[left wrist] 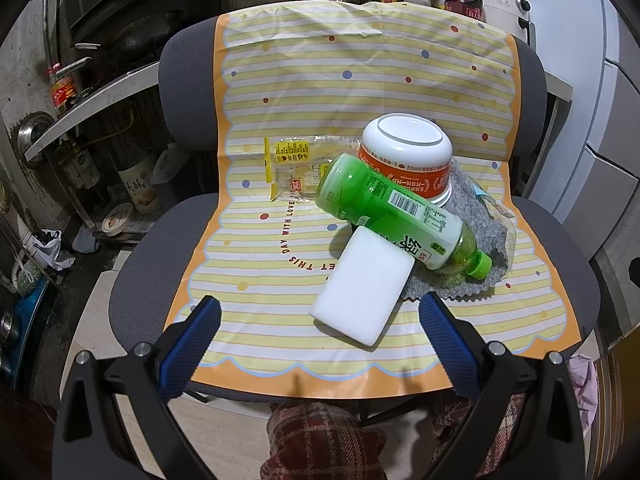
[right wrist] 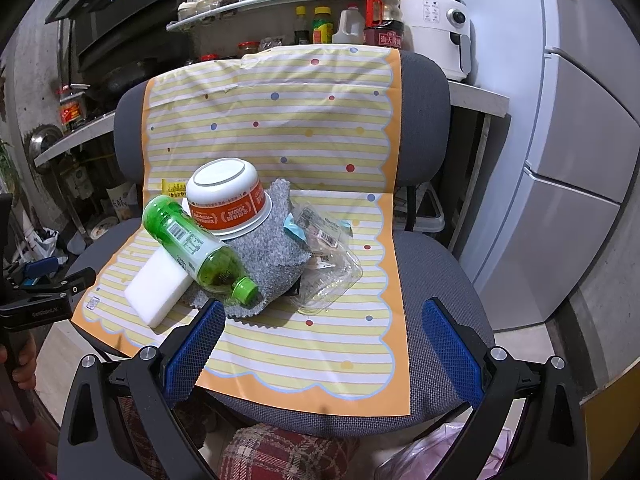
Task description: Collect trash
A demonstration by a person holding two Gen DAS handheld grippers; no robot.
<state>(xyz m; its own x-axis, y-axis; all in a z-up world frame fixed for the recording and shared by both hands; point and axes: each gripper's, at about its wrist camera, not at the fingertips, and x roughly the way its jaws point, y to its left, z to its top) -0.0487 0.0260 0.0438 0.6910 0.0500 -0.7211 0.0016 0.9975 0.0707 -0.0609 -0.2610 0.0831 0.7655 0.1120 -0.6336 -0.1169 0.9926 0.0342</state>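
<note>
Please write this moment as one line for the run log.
left gripper: open, empty | right gripper: open, empty | bottle: lying on sponge and cloth | trash: not yet picked

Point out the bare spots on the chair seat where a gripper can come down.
Free: front strip of the striped mat before the clear plastic tray, and left of the white sponge. Crowded: middle, where green bottle, upturned bowl and grey cloth pile together.

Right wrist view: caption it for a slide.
Open right gripper faces a chair's striped mat holding a green bottle, upturned bowl and clear packaging.
</note>
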